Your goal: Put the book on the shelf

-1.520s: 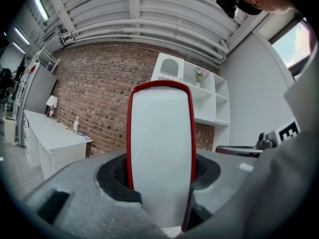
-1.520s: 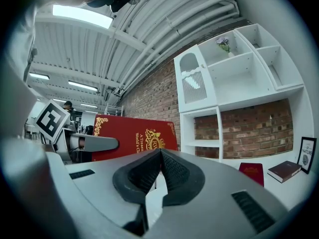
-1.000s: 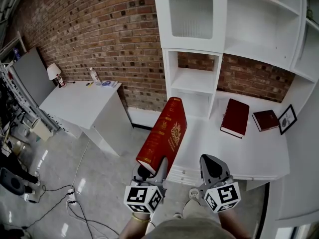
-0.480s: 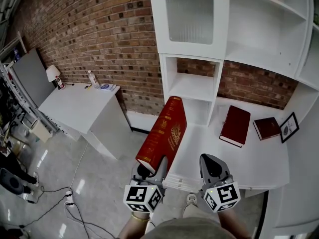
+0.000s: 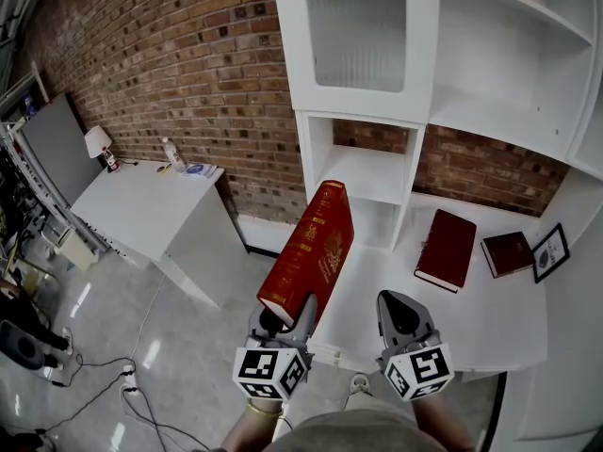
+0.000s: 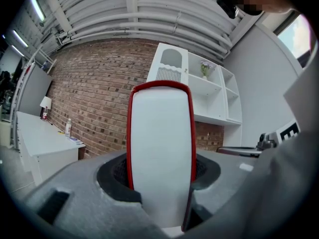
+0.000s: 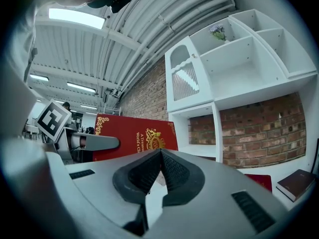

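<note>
A thick red book [image 5: 309, 250] with gold print stands upright in my left gripper [image 5: 285, 320], which is shut on its lower end. In the left gripper view the book's white page edge [image 6: 160, 148] fills the gap between the jaws. My right gripper [image 5: 403, 314] hangs beside it, jaws shut with nothing between them. From the right gripper view the red book's cover [image 7: 134, 138] shows to the left. The white shelf unit [image 5: 363, 172] stands ahead, with an open cubby just beyond the book's top.
Two dark red books [image 5: 445, 249] [image 5: 508, 252] and a small framed picture [image 5: 549, 251] lie on the white desk surface [image 5: 471, 304] at right. A white table [image 5: 149, 210] with small items stands left against the brick wall. Cables trail on the floor [image 5: 141, 384].
The view has crept closer to the shelf unit. Both grippers and the book keep their pose relative to me.
</note>
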{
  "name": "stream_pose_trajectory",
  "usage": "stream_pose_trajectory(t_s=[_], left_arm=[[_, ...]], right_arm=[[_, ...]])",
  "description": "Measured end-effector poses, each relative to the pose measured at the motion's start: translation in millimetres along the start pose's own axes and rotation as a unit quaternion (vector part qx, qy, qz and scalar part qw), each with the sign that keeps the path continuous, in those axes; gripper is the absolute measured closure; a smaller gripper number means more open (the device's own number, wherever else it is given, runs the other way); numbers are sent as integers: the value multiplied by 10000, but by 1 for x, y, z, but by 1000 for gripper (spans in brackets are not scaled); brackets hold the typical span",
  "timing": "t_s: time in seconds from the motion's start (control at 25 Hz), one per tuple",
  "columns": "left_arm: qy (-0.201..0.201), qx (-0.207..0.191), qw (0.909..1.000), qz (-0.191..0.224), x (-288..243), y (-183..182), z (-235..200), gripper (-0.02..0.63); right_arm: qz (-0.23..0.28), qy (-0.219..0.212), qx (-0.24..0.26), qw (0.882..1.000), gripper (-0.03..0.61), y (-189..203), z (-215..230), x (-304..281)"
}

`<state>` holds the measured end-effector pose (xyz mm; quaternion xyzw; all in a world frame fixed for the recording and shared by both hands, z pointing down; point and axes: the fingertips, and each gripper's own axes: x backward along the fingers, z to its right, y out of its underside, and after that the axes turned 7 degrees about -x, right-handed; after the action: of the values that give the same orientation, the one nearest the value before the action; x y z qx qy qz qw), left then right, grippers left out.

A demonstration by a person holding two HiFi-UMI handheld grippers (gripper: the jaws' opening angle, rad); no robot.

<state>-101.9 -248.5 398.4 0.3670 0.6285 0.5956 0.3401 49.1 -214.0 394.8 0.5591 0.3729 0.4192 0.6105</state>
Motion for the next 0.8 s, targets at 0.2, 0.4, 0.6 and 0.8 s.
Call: stream_pose_trajectory(t_s=[0.2, 0.4, 0.6, 0.8], left_arm=[[-37, 12, 10000, 8, -23, -3, 2, 380], [-78, -16, 10000, 10, -46, -7, 2, 380], [-110, -44, 9999, 42, -68, -12, 2, 380], [-160, -83, 9998, 66, -89, -14, 2, 381]], right_arm=[[-27, -41, -4, 10000, 571, -3, 19, -11], [-42, -88, -5, 10000, 572, -8, 36, -25], [-41, -159, -7, 9999, 572, -12, 50, -39], [-44, -233, -28, 9997, 571, -11, 64, -51]])
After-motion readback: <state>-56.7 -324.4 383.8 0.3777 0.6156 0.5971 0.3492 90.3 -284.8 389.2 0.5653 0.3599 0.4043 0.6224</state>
